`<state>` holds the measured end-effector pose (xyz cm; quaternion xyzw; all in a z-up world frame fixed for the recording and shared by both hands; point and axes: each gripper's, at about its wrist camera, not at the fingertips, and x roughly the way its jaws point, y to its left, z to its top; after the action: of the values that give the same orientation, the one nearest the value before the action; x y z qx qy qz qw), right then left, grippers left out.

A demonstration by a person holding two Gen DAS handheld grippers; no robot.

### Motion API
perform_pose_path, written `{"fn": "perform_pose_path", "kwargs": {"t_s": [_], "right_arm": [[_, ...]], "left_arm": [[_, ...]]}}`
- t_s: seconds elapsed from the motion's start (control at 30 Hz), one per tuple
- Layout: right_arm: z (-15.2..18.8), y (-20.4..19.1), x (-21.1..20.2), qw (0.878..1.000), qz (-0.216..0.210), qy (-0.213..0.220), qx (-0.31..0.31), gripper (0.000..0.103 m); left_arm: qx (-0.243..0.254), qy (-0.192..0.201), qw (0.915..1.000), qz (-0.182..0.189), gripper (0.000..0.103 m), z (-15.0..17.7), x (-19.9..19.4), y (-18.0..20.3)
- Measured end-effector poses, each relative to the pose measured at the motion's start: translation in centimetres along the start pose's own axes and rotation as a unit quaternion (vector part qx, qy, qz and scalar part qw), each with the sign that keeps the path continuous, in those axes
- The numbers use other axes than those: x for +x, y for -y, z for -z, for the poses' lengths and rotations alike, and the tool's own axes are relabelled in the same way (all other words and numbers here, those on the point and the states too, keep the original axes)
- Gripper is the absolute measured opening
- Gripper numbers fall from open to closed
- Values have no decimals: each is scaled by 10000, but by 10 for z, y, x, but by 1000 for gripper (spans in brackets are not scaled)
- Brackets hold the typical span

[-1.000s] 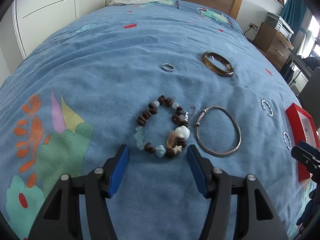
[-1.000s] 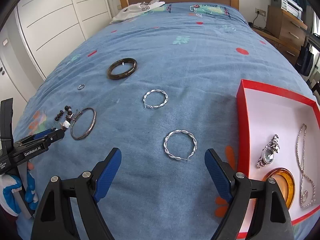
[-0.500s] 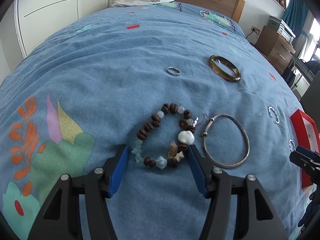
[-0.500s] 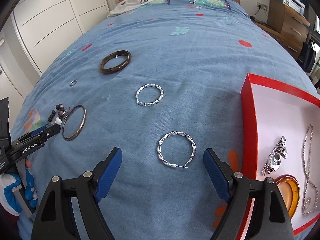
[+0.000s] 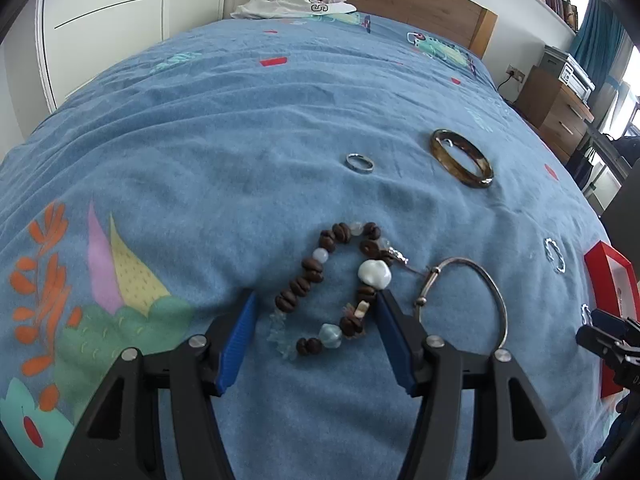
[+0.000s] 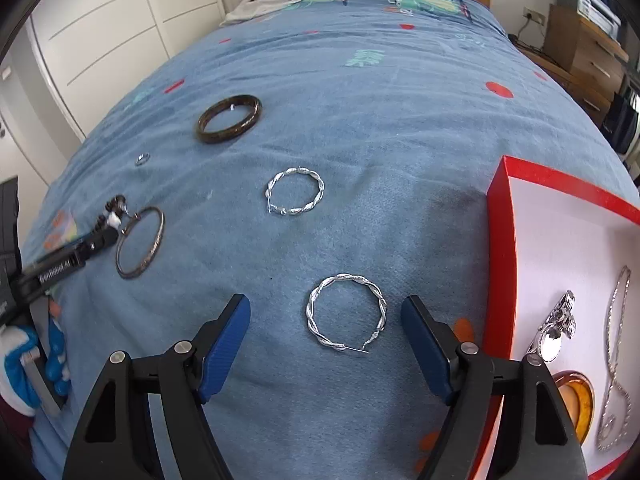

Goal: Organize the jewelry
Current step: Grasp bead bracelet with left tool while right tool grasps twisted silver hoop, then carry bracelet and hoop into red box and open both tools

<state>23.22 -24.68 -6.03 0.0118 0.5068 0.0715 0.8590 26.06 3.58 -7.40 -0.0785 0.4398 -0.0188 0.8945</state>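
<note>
Since the earlier frames, both grippers have closed in on their targets: the beaded bracelet [image 5: 332, 292], formerly ahead of the left gripper [image 5: 316, 316], now lies between its fingers, and the nearer twisted silver hoop [image 6: 346, 312] sits lower in the right wrist view. Left fingers are spread, the right-hand pad just beside the bracelet's beads; contact cannot be confirmed. Right gripper [image 6: 326, 336] fingers are spread and closing, the hoop lying between them on the bed [image 6: 400, 140], untouched by either pad. At lower right of that view, a red box [image 6: 500, 208] holds a watch [image 6: 556, 328], a chain necklace [image 6: 616, 360] and an amber bangle [image 6: 576, 396]. Right of the bracelet, a thin metal bangle [image 5: 480, 296] rests on the blue cover. Farther up, a second twisted hoop [image 6: 296, 192] lies mid-frame. Beyond, toward the upper part of the left wrist view, a small ring [image 5: 359, 162] and a dark brown bangle [image 5: 460, 158] lie apart.
</note>
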Motion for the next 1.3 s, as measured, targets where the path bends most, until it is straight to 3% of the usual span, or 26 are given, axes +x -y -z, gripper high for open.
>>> {"fn": "perform_pose_path", "kwargs": {"t_s": [0.23,0.37,0.53,0.97,1.3], "right_arm": [[-1,4,2,9994,107,-165,-301,58],[-2,9,2,9989,107,-231,-387,47],[-2,11,1,9985,73,-275,-465,41],[5,-4,-16,9984,-224,-93,-520,41],[17,-20,-50,9972,-590,213,-407,41]], "left_arm": [[144,104,9998,-77,55,2,1,3],[173,155,9997,-119,39,3,0,2],[153,155,9997,-79,16,2,-1,0],[204,148,9996,-116,11,9,-27,0],[459,226,9986,-114,11,18,-74,9]]}}
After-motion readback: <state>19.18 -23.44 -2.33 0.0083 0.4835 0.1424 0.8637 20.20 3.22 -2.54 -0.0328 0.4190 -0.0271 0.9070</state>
